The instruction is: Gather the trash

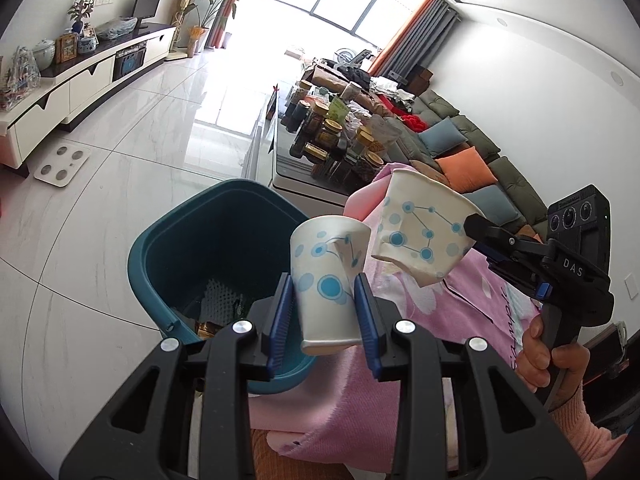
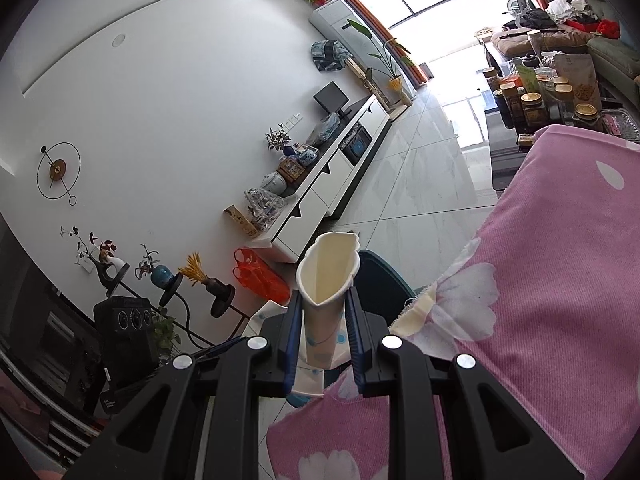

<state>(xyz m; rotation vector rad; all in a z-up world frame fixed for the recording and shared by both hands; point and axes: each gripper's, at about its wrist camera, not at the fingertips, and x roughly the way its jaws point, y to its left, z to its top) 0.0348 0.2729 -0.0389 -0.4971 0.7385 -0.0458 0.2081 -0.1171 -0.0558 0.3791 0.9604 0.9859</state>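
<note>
L cup (image 1: 326, 280) upright; R cup (image 2: 326, 280) rim fwd.

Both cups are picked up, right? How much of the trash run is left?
Yes. The left gripper clamps one crushed paper cup; the right gripper clamps the other cup. The teal bin already holds some rubbish. Left: bring both cups over the bin and release them.

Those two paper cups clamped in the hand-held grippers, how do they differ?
The left cup stands roughly upright with its base toward the camera; the right cup is tipped sideways. The left cup is dented at its rim, while the right cup is squashed nearly flat. The left cup hangs just over the teal bin; the right cup is over the pink cloth. Both are white with blue dots.
</note>
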